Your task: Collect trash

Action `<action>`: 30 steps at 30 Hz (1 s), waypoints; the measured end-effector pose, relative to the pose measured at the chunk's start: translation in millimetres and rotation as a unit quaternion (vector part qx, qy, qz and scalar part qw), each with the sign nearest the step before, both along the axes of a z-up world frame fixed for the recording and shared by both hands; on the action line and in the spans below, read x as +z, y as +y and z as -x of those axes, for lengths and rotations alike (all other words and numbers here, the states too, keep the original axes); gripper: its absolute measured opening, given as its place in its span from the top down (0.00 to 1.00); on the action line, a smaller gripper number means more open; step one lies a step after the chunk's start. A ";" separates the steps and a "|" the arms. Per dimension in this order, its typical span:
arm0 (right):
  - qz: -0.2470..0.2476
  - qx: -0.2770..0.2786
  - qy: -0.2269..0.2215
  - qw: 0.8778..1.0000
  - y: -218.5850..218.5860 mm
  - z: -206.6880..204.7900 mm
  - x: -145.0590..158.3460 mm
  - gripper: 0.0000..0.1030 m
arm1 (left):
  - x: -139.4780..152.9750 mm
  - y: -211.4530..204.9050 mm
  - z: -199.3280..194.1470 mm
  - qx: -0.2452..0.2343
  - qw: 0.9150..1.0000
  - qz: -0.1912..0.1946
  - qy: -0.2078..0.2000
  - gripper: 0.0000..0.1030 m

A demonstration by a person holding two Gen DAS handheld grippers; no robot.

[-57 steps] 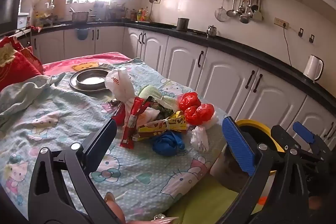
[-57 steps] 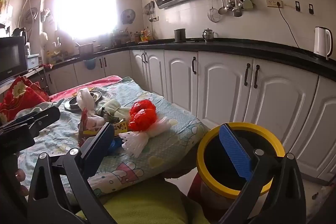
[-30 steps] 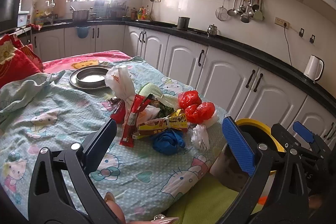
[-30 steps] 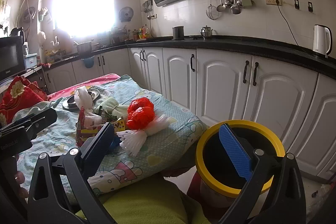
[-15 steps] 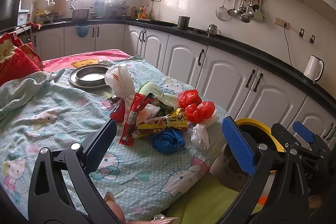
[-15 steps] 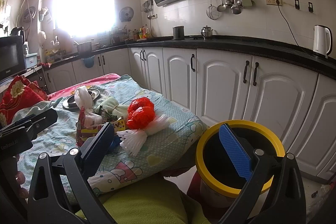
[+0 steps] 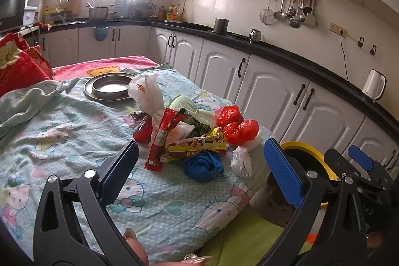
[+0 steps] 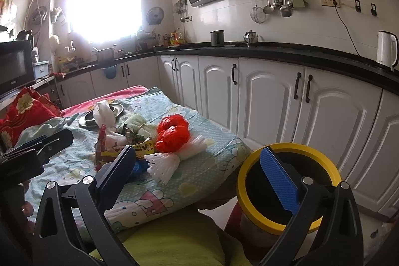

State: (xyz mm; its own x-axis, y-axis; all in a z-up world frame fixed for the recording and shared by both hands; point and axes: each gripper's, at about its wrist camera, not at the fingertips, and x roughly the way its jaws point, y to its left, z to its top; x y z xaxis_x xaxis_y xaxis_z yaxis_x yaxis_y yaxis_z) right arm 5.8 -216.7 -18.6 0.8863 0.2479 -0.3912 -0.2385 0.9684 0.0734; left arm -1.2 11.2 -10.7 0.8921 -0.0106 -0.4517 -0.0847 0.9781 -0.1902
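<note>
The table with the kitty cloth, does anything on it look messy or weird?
Yes. A heap of trash sits near the cloth's edge: wrappers, red and white bags, something blue. None is in the yellow-rimmed bin beside it yet.

Metal plate [image 7: 108,89] on cartoon sheet [image 7: 57,138], kettle [image 7: 374,84] on counter [image 7: 286,51], maybe microwave [image 8: 15,66] far left.

Pale green cartoon-cat print cloth [image 7: 62,141] under red crumpled bags [image 7: 237,126], blue wad [image 7: 203,165], white net foam [image 7: 240,161], yellow wrapper [image 7: 197,145], red stick packet [image 7: 159,143], white bag [image 7: 146,94]; yellow-rimmed black bin [image 8: 289,151]; white cabinets [image 8: 269,101], black counter [image 8: 274,51].
</note>
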 end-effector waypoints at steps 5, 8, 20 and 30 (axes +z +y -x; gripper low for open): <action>0.004 0.040 0.000 0.999 10.9 -1.1 2.3 0.06 | 0.6 13.4 -1.1 0.011 1.000 0.013 0.000 0.10; 0.013 0.065 0.005 0.998 21.7 -2.8 3.4 0.06 | 1.4 22.1 -0.4 0.020 1.000 0.015 -0.002 0.10; 0.032 0.133 0.030 0.990 66.6 -25.7 6.4 0.06 | -5.3 60.7 -9.3 0.057 0.998 0.016 0.009 0.10; 0.053 0.129 0.060 0.988 73.2 -90.0 0.5 0.06 | -12.8 84.8 -49.2 0.061 0.997 0.008 0.051 0.10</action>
